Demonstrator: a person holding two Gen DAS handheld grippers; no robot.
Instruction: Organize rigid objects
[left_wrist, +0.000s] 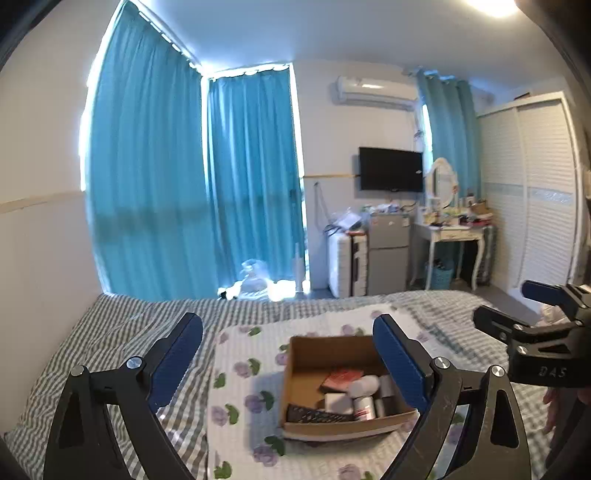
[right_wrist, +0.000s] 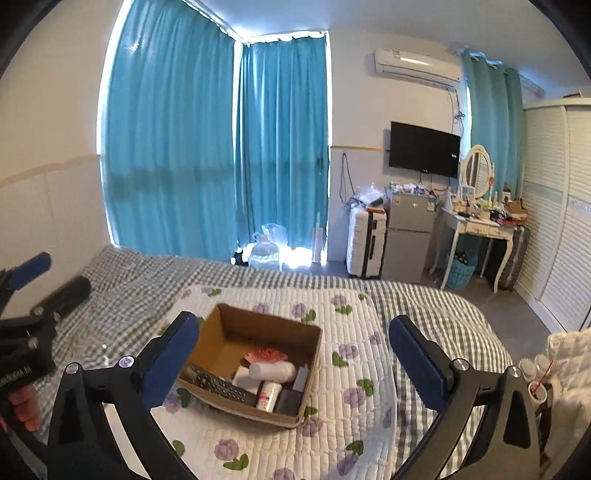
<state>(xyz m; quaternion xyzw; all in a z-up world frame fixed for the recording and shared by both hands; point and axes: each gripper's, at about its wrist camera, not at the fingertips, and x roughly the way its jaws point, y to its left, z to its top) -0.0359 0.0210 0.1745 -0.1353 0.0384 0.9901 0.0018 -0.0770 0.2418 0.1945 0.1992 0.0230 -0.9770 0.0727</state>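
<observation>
An open cardboard box (left_wrist: 314, 354) sits on a flowered white quilt (left_wrist: 240, 387) on the bed; it also shows in the right wrist view (right_wrist: 229, 332). It holds a black remote control (right_wrist: 218, 386), white bottles (right_wrist: 271, 371), a red-patterned packet (right_wrist: 266, 355) and small white and dark boxes. My left gripper (left_wrist: 290, 345) is open and empty, held above the box. My right gripper (right_wrist: 295, 345) is open and empty, also above the box. Each gripper shows at the edge of the other's view.
The bed has a grey checked sheet (right_wrist: 147, 280). Blue curtains (right_wrist: 221, 147) cover the windows behind. A white suitcase (right_wrist: 365, 243), small fridge (right_wrist: 408, 236), dressing table (right_wrist: 476, 229) and wardrobe (right_wrist: 554, 221) stand at the right. A water jug (right_wrist: 266, 251) stands on the floor.
</observation>
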